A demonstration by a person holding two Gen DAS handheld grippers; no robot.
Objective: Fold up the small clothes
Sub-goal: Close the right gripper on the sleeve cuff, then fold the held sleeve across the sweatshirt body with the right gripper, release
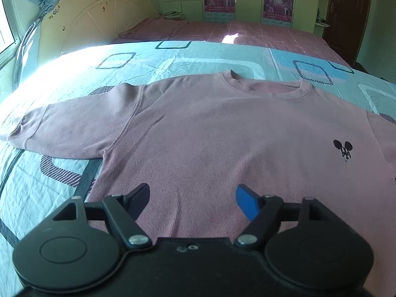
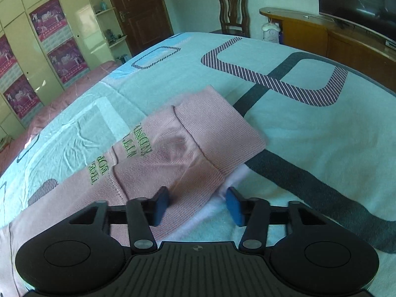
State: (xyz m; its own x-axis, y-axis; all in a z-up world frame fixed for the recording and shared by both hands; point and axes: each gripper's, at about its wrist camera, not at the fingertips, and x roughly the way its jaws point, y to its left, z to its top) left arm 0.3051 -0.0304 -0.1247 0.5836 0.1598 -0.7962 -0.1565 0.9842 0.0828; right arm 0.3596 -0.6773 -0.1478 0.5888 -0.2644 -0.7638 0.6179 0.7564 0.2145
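Observation:
A pink long-sleeved sweatshirt (image 1: pixel 210 133) lies flat on the bed, front up, collar away from me, with a small black mouse logo (image 1: pixel 342 148) on the chest. Its left sleeve (image 1: pixel 61 128) stretches out to the left. My left gripper (image 1: pixel 193 201) is open and empty, just above the shirt's lower body. In the right wrist view the other sleeve (image 2: pixel 178 148) with green lettering lies folded over, its ribbed cuff (image 2: pixel 222 126) on top. My right gripper (image 2: pixel 198 204) is open over the hem corner, holding nothing.
The bed has a light blue patterned sheet (image 2: pixel 309 128) and a pink quilt (image 1: pixel 247 33) beyond. A cream headboard (image 1: pixel 99 17) and curtain stand left; wardrobes (image 2: pixel 37 49), a door, a chair (image 2: pixel 232 10) and a wooden TV cabinet (image 2: pixel 321 34) surround the bed.

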